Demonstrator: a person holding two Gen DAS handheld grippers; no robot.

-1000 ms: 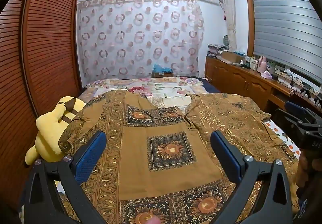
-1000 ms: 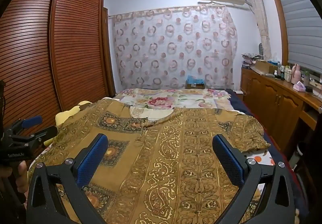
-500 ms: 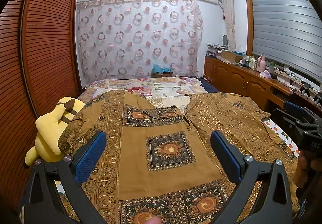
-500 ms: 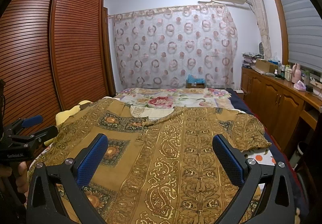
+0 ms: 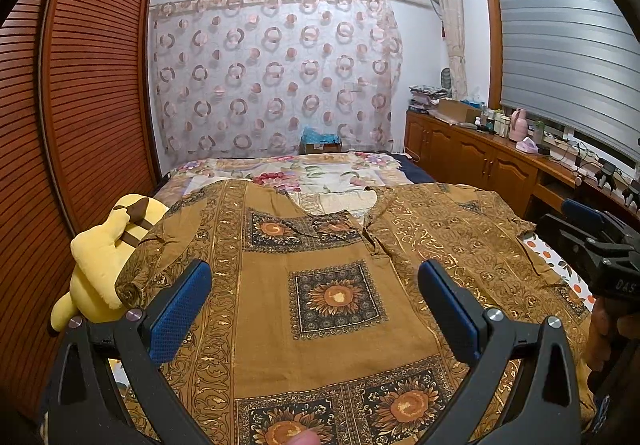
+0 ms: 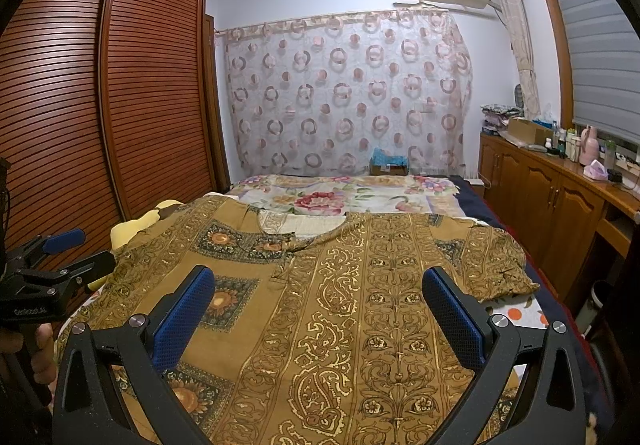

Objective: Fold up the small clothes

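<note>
Almost nothing has moved since the earlier frames: both grippers hover in place above the brown patterned shirt, spread flat on the bed. The left gripper and right gripper hold their fingers wide apart, grasping nothing. The shirt's near hem is cut off below; its left sleeve partly hides a yellow plush toy.
</note>
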